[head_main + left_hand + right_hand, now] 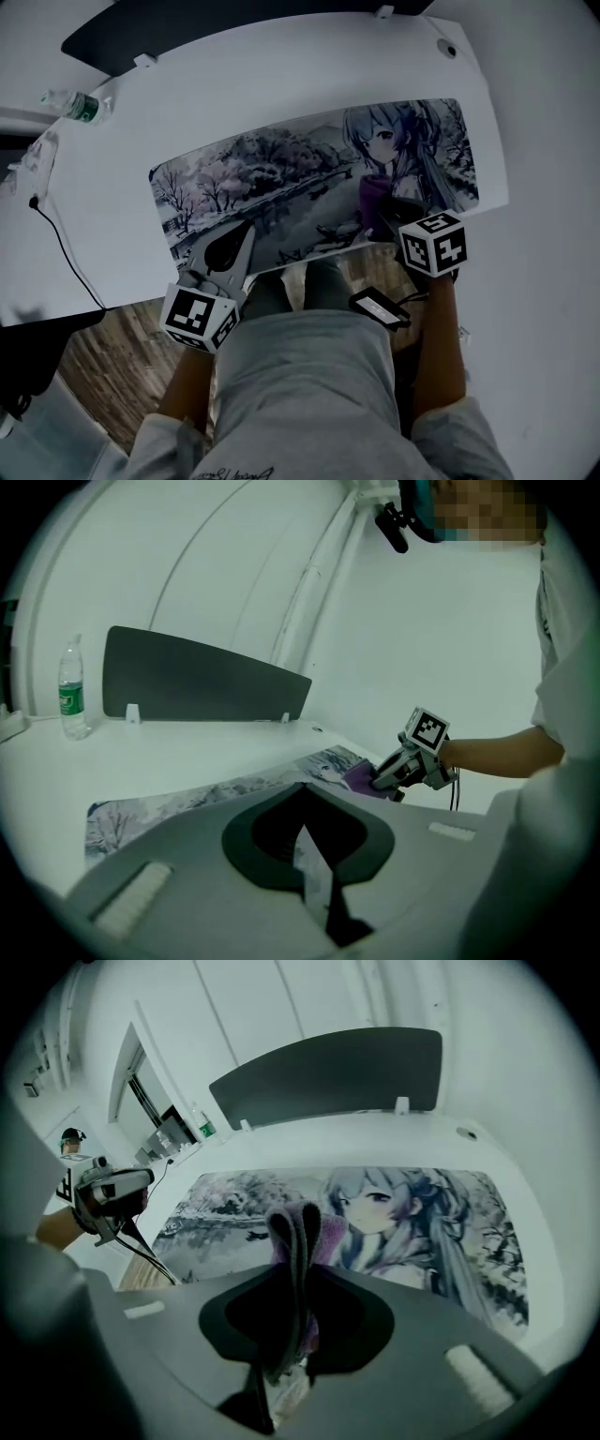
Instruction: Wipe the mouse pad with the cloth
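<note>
The bench (pixel 281 94) carries the mouse pad (pixel 281 178) flat. Your right tongs (pixel 382 223) clamp the purple cloth (pixel 298 1232) at its near right edge for wiping. Your left tongs (pixel 246 230), closed and empty, sit at its near left edge, probably steadying it.

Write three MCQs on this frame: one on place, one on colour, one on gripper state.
1. Where does the water bottle stand relative to the mouse pad?
A on it; B to its right; C beyond its far left corner, on the desk.
2. What colour is the cloth?
A purple; B yellow; C orange.
3. What state is the right gripper in?
A open, empty; B shut on the cloth; C shut on the water bottle.

Answers:
1 C: the head view shows it off the pad, near the desk's left edge.
2 A: purple folds show in the right gripper view.
3 B: its jaws pinch the cloth there.
</note>
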Available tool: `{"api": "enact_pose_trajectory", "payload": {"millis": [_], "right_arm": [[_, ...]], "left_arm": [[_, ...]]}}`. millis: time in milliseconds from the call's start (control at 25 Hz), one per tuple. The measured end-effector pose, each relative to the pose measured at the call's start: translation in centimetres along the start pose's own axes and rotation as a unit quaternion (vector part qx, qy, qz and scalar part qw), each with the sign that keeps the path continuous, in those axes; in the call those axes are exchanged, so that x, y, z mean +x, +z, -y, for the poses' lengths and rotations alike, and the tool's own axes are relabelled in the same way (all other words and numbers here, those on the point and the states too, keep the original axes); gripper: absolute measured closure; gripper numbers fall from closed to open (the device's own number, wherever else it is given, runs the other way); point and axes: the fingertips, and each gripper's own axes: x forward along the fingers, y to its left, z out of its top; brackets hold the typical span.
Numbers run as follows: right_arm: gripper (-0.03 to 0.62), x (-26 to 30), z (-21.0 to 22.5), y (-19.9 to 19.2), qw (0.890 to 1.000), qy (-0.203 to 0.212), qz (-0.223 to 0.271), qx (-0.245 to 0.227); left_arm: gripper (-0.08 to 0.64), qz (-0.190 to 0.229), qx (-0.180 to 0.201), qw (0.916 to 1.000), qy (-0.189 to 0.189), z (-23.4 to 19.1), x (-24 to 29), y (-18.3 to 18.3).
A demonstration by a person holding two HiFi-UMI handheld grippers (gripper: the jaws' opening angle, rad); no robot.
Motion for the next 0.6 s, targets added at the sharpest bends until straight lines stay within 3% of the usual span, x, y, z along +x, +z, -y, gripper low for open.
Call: {"api": "enact_pose_trajectory", "payload": {"millis": [400,600], "right_arm": [[0.511,-7.1,17.6,-6.7,0.997,-0.074,-0.027,0.017],[0.511,-8.7,24.6,-8.8,0.993,-0.108,-0.047,0.002]], "left_arm": [[0.543,-0.003,-0.003,0.9998,-0.019,8.5,9.7,0.1],[0.543,-0.01,-0.003,0.9999,-0.012,10.9,12.6,0.0]]}}
